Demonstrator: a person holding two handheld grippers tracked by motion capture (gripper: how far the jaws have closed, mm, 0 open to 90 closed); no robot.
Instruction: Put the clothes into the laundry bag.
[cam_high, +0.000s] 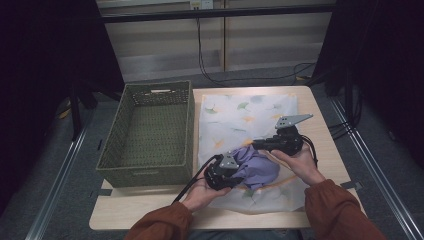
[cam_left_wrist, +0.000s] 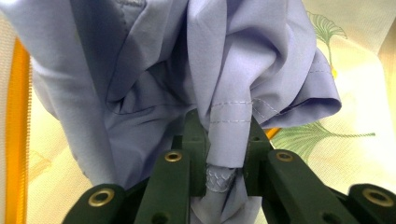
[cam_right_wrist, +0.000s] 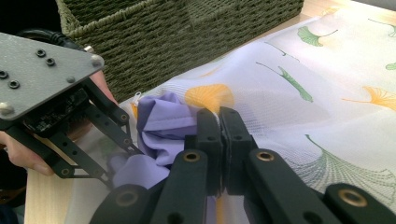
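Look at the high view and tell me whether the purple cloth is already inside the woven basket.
No: the purple cloth lies bunched on the leaf-print sheet, right of the woven basket, between the left gripper and right gripper.

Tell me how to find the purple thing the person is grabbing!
Start at the wooden table, with the green woven basket on its left side. Beside the basket lies a pale cloth printed with ginkgo leaves. On its near end sits the crumpled lavender garment, the one plain, bunched-up thing there, pinched by both grippers.

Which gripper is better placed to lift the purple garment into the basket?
Left. The left gripper is shut on a fold of the purple garment and is nearer the basket. The right gripper looks shut, grip unclear.
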